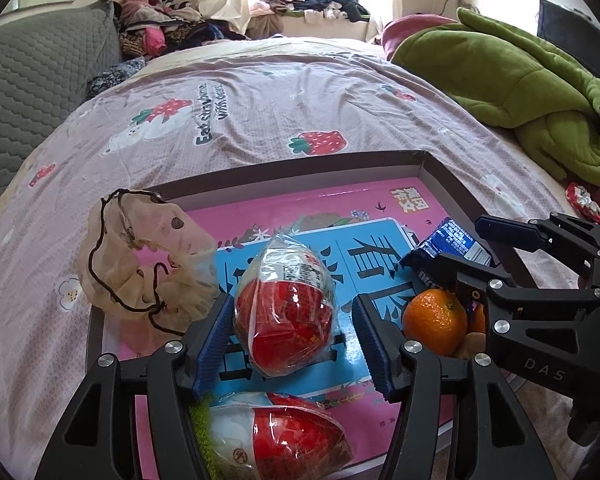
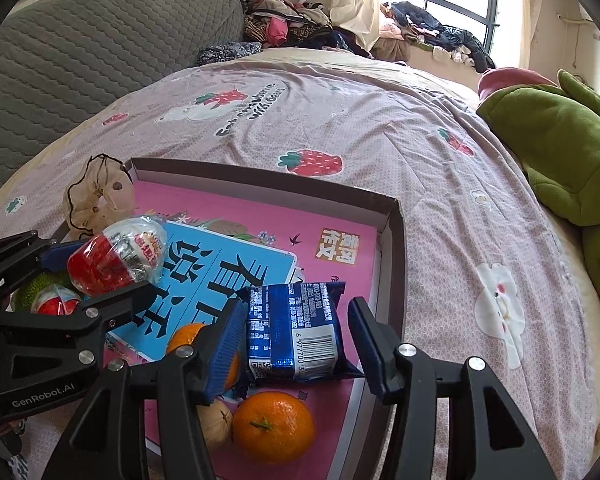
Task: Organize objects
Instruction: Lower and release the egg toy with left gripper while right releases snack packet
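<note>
both claws tilt steeply down over a shallow box lid [image 2: 392,240] lying on the bed.

the left claw [image 1: 292,336] stands wide, its ribbed blue pads on either side of a red and white egg-shaped toy [image 1: 286,308] wrapped in clear crinkled plastic. the left pad sits just beside the egg's side and the right pad is clear of it, so nothing is pinched. the egg rests on the glossy pink and blue book cover [image 1: 384,216] that lines the lid. a second wrapped egg [image 1: 284,436] lies nearer the camera, under the claw's frame, with a bit of green fuzzy material beside it.

the right claw [image 2: 296,344] is open about midway around a shiny blue snack packet [image 2: 296,328], flat and rectangular with a barcode. the left pad is touching or nearly touching the packet's edge; the right pad stands apart from it. the packet lies in the lid's right part, near its dark wall.

just below the packet sit a round dimpled tangerine [image 2: 274,426] and a pale tan walnut-like nut [image 2: 218,420]; another tangerine [image 2: 188,336] shows behind the left pad.

a sheer beige scrunchie [image 1: 140,256] with dark wavy trim lies across the lid's far left corner. the bedsheet [image 1: 300,96] is pinkish with strawberry prints, and a green quilted blanket [image 1: 500,76] is heaped at the right.
</note>
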{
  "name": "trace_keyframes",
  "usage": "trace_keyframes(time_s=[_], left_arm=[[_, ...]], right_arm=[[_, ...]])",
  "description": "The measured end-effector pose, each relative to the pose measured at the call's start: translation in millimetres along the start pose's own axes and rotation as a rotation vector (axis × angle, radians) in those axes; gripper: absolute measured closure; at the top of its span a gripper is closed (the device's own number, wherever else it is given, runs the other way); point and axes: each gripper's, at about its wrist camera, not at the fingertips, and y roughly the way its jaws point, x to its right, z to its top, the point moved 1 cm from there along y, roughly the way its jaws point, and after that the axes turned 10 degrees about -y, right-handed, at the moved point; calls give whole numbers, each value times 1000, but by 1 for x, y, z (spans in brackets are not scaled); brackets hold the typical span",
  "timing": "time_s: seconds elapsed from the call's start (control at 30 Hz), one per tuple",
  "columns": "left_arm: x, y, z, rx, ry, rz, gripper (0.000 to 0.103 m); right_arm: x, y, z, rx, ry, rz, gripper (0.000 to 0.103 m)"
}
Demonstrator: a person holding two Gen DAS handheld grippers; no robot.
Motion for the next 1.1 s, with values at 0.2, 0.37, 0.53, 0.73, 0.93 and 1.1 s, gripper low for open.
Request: trace_keyframes(time_s=[0.2, 0.37, 0.53, 0.73, 0.93, 1.1], left_arm=[[1, -10, 0, 13, -9, 2, 40], [-1, -23, 2, 32, -29, -3, 40], [-2, -37, 3, 58, -42, -1, 40], [-2, -54, 3, 74, -50, -2, 39], [0, -71, 0, 98, -50, 12, 38], [1, -84, -2, 113, -52, 31, 30]], right_arm=[[3, -11, 3, 17, 12, -2, 48], [3, -24, 6, 32, 16, -6, 47], [0, -38, 9, 50, 24, -3, 45], [-5, -56, 10, 76, 24, -3, 43], [-7, -70, 9, 95, 37, -5, 42], [-6, -82, 9, 115, 52, -11, 42]])
